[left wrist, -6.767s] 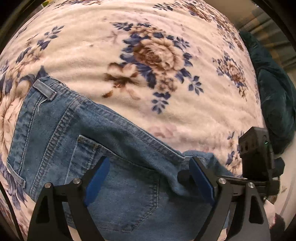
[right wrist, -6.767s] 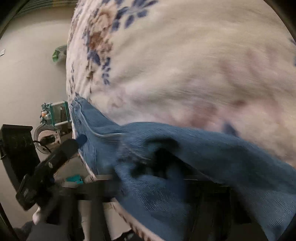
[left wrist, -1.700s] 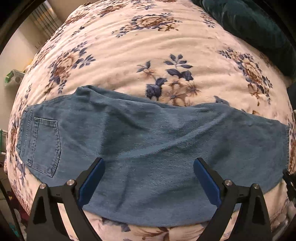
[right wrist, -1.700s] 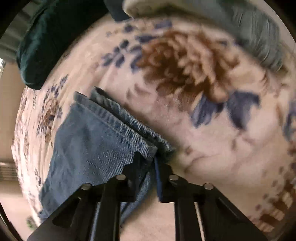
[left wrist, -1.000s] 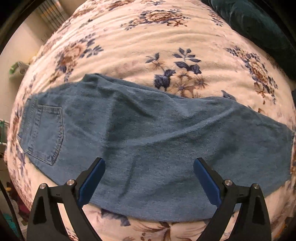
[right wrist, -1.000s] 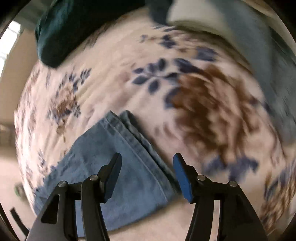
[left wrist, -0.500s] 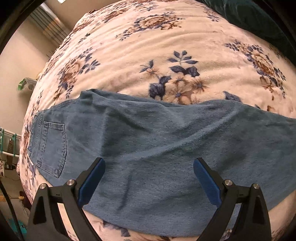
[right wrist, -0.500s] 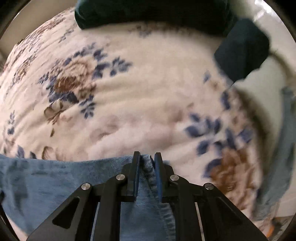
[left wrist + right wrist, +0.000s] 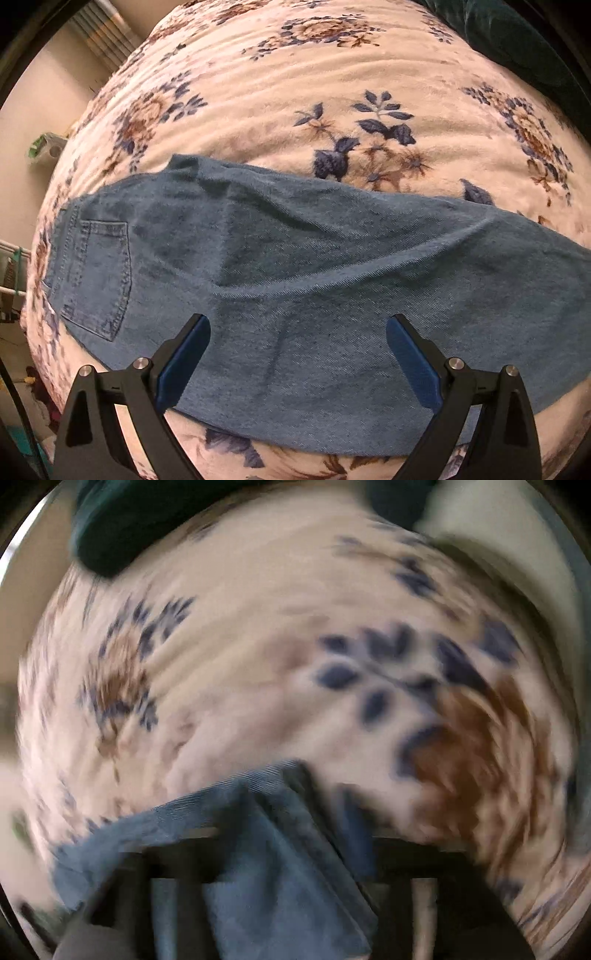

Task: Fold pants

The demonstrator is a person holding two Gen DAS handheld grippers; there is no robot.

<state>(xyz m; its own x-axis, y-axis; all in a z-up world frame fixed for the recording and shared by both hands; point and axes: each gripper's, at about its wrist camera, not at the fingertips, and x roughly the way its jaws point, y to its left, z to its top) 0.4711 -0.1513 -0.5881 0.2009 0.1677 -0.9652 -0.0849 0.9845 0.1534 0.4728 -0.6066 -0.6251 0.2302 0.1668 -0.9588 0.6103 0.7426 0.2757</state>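
Observation:
The blue jeans [image 9: 295, 273] lie folded lengthwise across the floral bed, waist and back pocket [image 9: 99, 273] at the left, legs running off to the right. My left gripper [image 9: 297, 345] is open and empty, hovering over the near edge of the jeans. The right wrist view is heavily blurred. There the hem end of the jeans [image 9: 266, 834] drapes over my right gripper [image 9: 291, 830], which looks shut on the denim and lifts it off the blanket.
The cream floral blanket [image 9: 332, 85] covers the bed. A dark teal pillow [image 9: 517, 33] lies at the far right, also at top left in the right wrist view [image 9: 122, 520]. Room floor and a rack [image 9: 11, 280] are off the bed's left edge.
My right gripper let go of the hem, opened, then shut on it again and now swings fast with the cloth. The left gripper stayed open, shifting slightly over the jeans.

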